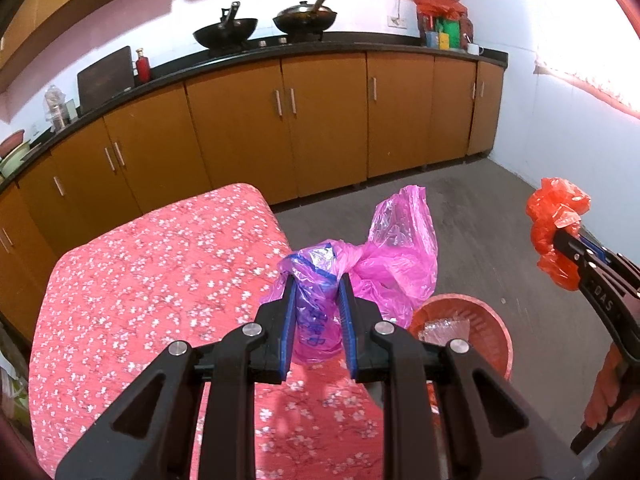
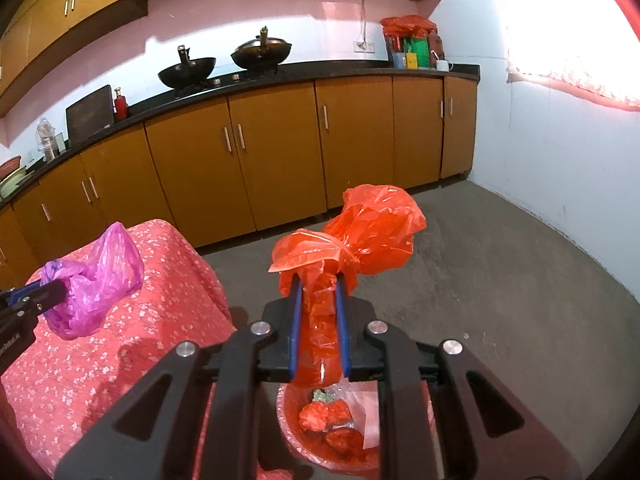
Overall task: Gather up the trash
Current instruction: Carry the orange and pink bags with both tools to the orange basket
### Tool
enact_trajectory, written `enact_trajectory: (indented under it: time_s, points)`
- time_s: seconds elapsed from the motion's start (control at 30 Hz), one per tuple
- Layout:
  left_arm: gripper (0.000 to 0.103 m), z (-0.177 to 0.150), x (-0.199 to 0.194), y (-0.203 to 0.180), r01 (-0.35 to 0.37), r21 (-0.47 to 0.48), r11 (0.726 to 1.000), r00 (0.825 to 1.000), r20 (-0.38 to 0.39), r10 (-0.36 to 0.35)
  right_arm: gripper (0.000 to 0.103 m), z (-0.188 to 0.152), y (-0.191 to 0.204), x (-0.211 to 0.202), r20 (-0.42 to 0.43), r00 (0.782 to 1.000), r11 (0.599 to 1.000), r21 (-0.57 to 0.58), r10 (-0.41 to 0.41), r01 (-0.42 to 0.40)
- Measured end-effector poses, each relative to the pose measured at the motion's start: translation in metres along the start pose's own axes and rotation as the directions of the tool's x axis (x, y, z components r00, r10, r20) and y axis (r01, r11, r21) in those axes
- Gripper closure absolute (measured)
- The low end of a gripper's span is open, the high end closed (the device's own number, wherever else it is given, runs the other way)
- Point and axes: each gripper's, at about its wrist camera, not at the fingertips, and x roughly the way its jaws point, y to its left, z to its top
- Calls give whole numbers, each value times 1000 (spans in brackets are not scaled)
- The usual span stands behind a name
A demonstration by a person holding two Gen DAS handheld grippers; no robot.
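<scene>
A long run of orange-brown cabinets fills the upper half of both views. The table with a red floral cloth takes the lower left. A red bin stands on the floor at lower centre-right, with what looks like red and clear wrappers inside. The left gripper is clamped narrowly on a magenta plastic bag at frame centre. The right gripper pinches a red plastic bag, centred above the bin.

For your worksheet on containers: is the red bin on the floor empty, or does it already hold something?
Not empty. The red bin beside the table already holds crumpled orange-red plastic pieces and some clear wrapping.
</scene>
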Motion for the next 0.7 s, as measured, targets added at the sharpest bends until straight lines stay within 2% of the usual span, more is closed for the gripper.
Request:
enact_trajectory:
  time_s: [0.13, 0.3, 0.5, 0.7]
  points:
    - [83, -4, 10, -16, 12, 11, 1000, 1000, -14, -12, 87, -6, -11, 10, -16, 1000, 1000, -3, -21, 21]
    - [83, -14, 27, -43, 42, 27, 999, 998, -43, -41, 87, -25, -44, 34, -78, 994, 997, 12, -77, 78]
    - [83, -33, 59, -88, 90, 48, 995, 990, -114, -84, 87, -49, -77, 64, -166, 984, 997, 34, -58, 65]
    - [83, -53, 87, -125, 109, 90, 990, 979, -181, -92, 87, -72, -98, 95, -244, 969, 998, 48, -28, 41]
